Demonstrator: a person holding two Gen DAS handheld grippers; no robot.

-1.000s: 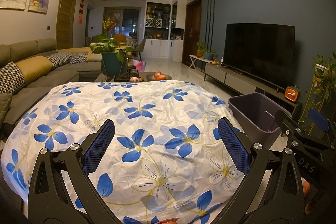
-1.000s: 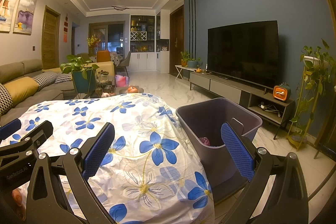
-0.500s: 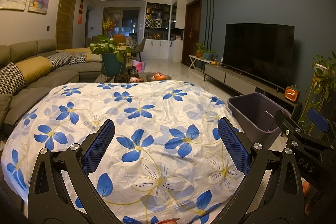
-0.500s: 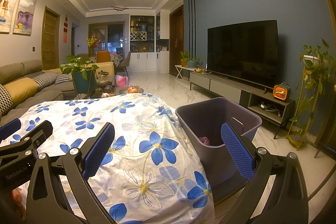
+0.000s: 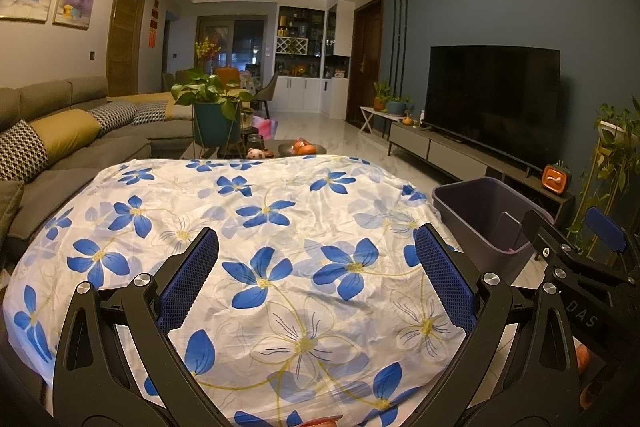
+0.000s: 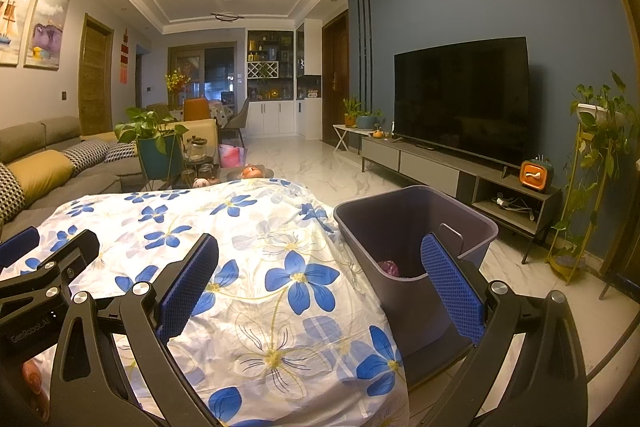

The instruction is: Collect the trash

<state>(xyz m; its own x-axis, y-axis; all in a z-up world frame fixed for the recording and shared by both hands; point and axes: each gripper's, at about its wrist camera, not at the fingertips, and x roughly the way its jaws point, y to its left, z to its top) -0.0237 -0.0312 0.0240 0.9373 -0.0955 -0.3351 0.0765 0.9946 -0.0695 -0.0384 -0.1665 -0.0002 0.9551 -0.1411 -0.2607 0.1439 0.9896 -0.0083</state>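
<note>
A small crumpled purplish scrap (image 6: pixel 389 266) lies inside the dark purple bin (image 6: pixel 416 223) beside the floral cloth (image 6: pixel 256 251). Left gripper (image 5: pixel 316 259) and right gripper (image 6: pixel 320 263) both gape, empty.

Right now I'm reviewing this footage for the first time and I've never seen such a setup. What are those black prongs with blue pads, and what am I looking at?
Those are two handheld grippers, one in each of a person's hands, each with a camera looking along its fingers. One picture is from the left gripper, the other from the right gripper. Both are open and hold nothing. Below them is a table under a floral cloth, with no loose trash visible on it. Beside it stands a purple bin with something small and pinkish inside.
</note>
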